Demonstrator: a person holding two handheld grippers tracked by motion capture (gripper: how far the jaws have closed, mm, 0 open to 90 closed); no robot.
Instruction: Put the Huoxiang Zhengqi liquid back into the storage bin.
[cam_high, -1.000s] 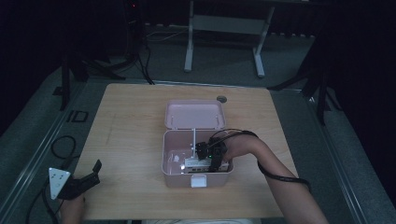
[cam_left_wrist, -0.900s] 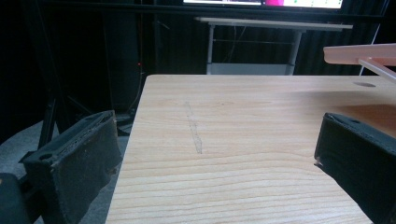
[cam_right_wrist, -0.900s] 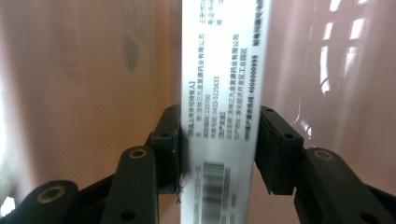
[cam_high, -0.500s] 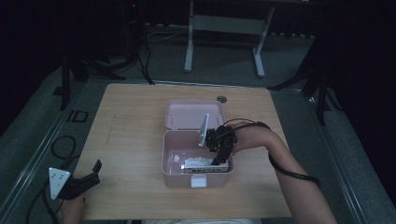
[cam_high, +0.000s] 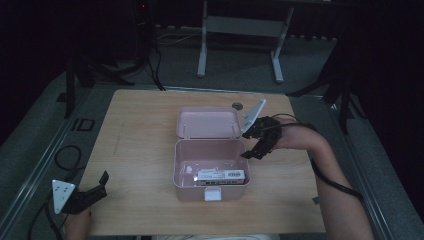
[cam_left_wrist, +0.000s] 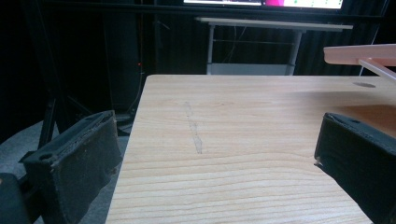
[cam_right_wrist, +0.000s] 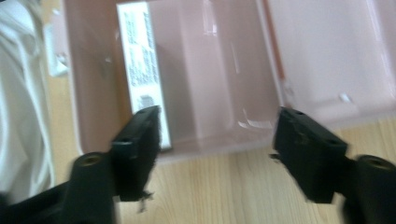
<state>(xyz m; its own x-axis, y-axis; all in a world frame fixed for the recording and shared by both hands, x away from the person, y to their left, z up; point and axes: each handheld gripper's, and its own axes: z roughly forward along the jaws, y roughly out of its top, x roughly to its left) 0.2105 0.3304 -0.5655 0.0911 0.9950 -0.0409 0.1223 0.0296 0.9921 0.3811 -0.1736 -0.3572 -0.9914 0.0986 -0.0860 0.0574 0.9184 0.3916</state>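
Right tongs, wide and empty, view the label on the box; left tongs gape over bare table.

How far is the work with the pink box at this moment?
Done: a white packet lies inside the open pink box. In hand: nothing; the right gripper hovers open beside the box, and the left gripper waits open near the table corner. Left, probably: closing the lid.

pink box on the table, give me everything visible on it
The pink box looks like glossy plastic, rectangular with rounded corners. It stands open mid-table, its hinged lid laid back flat on the far side. A white latch sits on its near wall. Inside, by that wall, lies a white labelled packet. The right gripper hovers open at its right edge, not touching.
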